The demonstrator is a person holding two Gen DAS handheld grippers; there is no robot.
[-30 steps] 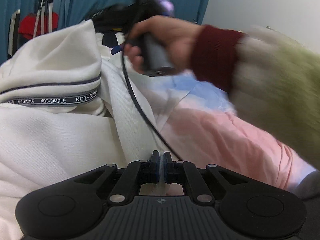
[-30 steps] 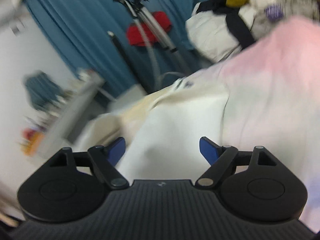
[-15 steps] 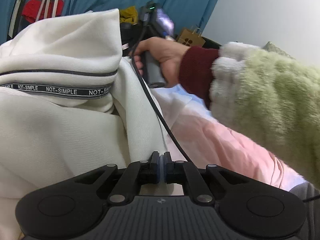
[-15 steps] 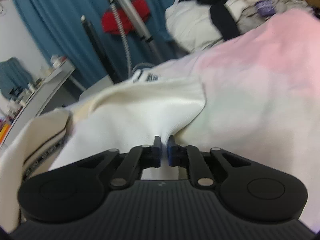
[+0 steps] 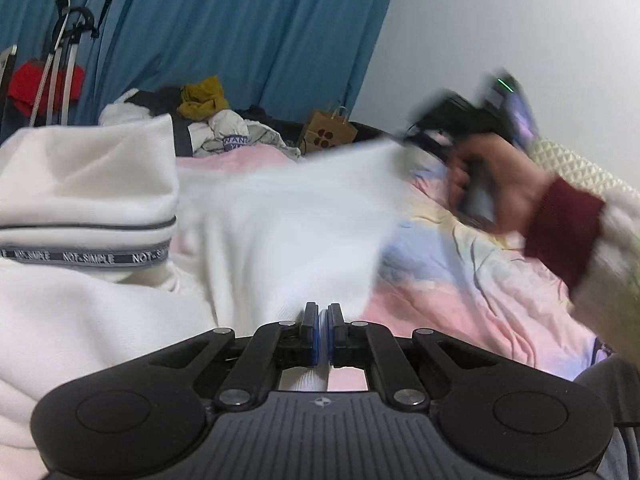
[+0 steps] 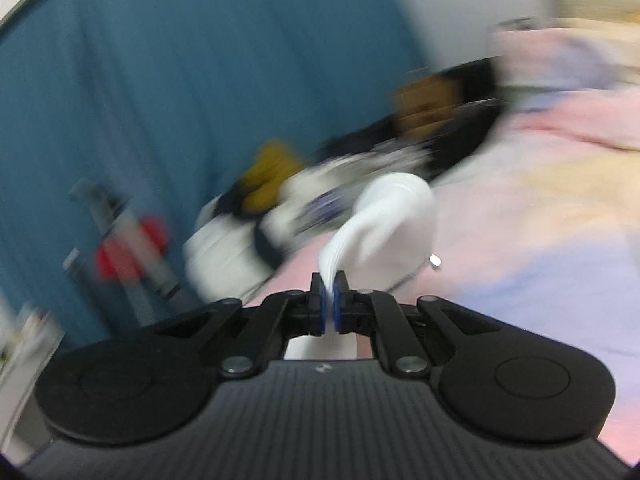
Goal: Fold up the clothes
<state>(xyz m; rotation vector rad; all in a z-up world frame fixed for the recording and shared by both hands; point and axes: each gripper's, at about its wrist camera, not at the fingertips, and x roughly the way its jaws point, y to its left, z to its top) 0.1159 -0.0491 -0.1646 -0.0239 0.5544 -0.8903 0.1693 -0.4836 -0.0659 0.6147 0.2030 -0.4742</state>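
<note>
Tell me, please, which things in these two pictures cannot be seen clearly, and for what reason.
- Left wrist view: the right gripper and the hand holding it are smeared by motion blur.
- Left wrist view: the white garment runs off the left and bottom edges, so its type is unclear.
- Right wrist view: the clothes pile and paper bag are blurred.
- Right wrist view: the rest of the garment lies hidden behind the gripper body.

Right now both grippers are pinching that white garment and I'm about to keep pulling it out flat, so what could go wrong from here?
1. The right gripper pinches only a thin edge of the white garment; a hard pull could slip it free.
2. The left gripper also grips near the edge, so tension may tug that corner out.
3. The collar with the NOT-SIMPLE band lies bunched at the left; it may stay crumpled and spoil the fold.
</note>
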